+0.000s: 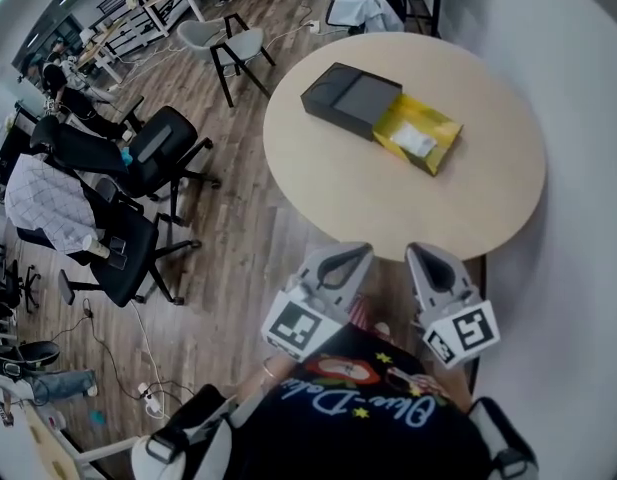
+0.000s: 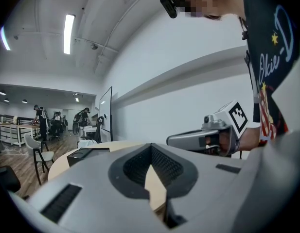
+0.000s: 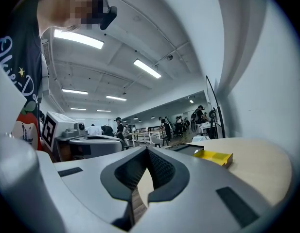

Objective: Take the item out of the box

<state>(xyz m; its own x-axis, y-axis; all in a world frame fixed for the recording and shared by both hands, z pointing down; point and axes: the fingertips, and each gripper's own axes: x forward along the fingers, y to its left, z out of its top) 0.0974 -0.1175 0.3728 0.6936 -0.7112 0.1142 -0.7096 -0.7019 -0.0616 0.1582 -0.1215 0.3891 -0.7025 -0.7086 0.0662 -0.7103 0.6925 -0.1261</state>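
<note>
Tabletop [image 1: 388, 203]: round, pale. It carries one box, lying on the far half, towards the left.

Box: a black sleeve [image 1: 348, 95] with a yellow tray [image 1: 435, 128] drawn out of its right end. The tray is open at the top. A white item [image 1: 414, 141] lies inside the tray, uncovered. In the right gripper view the yellow tray [image 3: 215, 157] shows at the far right, with the black sleeve [image 3: 185, 148] beyond it.

Left tongs [image 1: 360, 251]: held near the person's body, just off the near edge of the tabletop and well apart from the box. In the left gripper view the left tongs [image 2: 150, 145] are pressed together at the tips, with nothing between them.

Right tongs [image 1: 421, 251]: beside the left pair, at the same near edge. In the right gripper view the right tongs [image 3: 147, 150] are likewise pressed together at the tips and grip nothing.

Surroundings: wooden floor [image 1: 238, 248]; black office chairs [image 1: 148, 153] at the left; a grey chair [image 1: 226, 38] at the far side.
</note>
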